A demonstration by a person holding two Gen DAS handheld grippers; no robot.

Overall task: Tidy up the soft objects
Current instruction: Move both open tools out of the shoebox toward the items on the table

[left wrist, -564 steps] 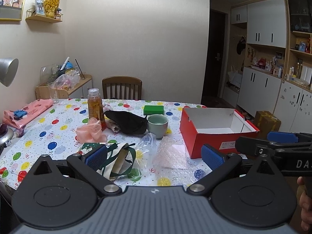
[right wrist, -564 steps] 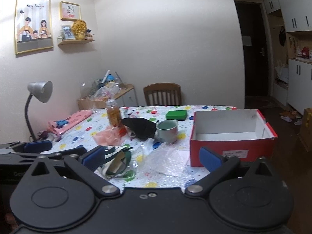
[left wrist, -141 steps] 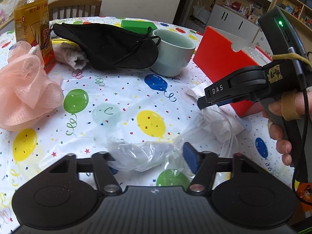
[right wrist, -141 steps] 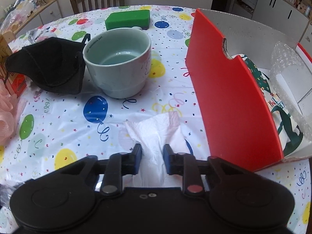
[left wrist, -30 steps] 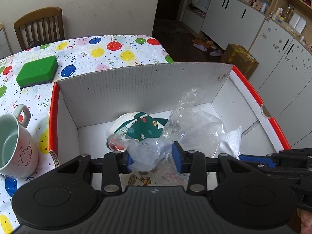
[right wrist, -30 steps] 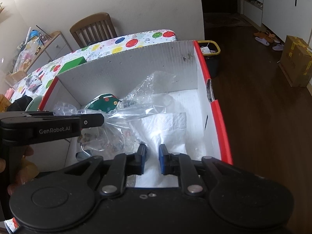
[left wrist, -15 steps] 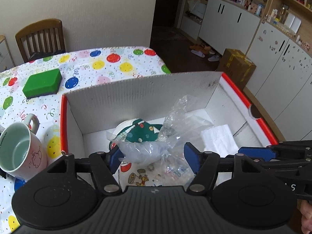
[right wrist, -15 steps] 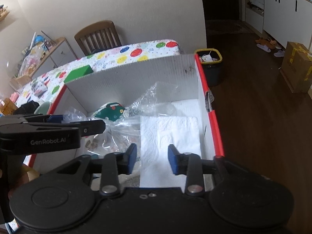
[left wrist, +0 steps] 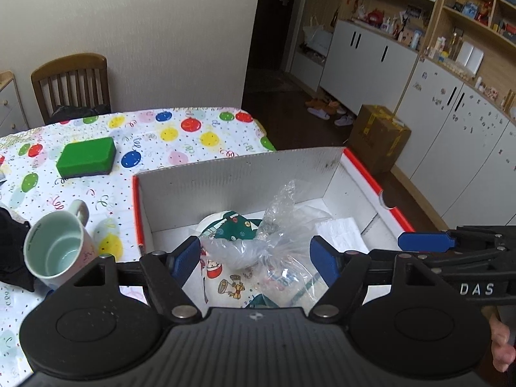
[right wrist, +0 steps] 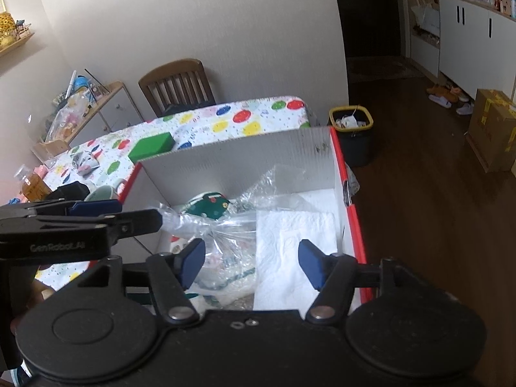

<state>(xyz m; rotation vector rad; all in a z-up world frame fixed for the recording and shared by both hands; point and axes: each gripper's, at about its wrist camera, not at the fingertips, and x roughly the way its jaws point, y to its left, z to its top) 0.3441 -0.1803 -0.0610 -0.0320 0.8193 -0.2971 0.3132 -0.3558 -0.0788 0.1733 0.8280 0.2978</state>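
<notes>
The red box (left wrist: 136, 213) with white inner walls stands at the table's right end. In it lie a green printed tote bag (left wrist: 235, 229), a clear plastic bag (left wrist: 258, 251) and a white tissue (left wrist: 338, 230). My left gripper (left wrist: 256, 261) hovers above the box with its jaws opening; the plastic bag lies below and between the pads, not pressed. My right gripper (right wrist: 251, 262) also hangs over the box (right wrist: 245, 161), jaws opening, above the flat tissue (right wrist: 296, 235) and the plastic bag (right wrist: 222, 225). In the right wrist view, the left gripper (right wrist: 129, 214) reaches in from the left.
On the balloon-print tablecloth left of the box are a green sponge (left wrist: 86, 158), a pale mug (left wrist: 58, 251) and a black cloth (left wrist: 9, 248). A wooden chair (left wrist: 71, 84) stands behind the table. A bin (right wrist: 351, 132) and a cardboard carton (left wrist: 377, 142) stand on the floor.
Both grippers' jaws have spread apart, letting go of the plastic bag and the tissue, which now lie in the box. Both grippers have risen and drawn back from the box.
</notes>
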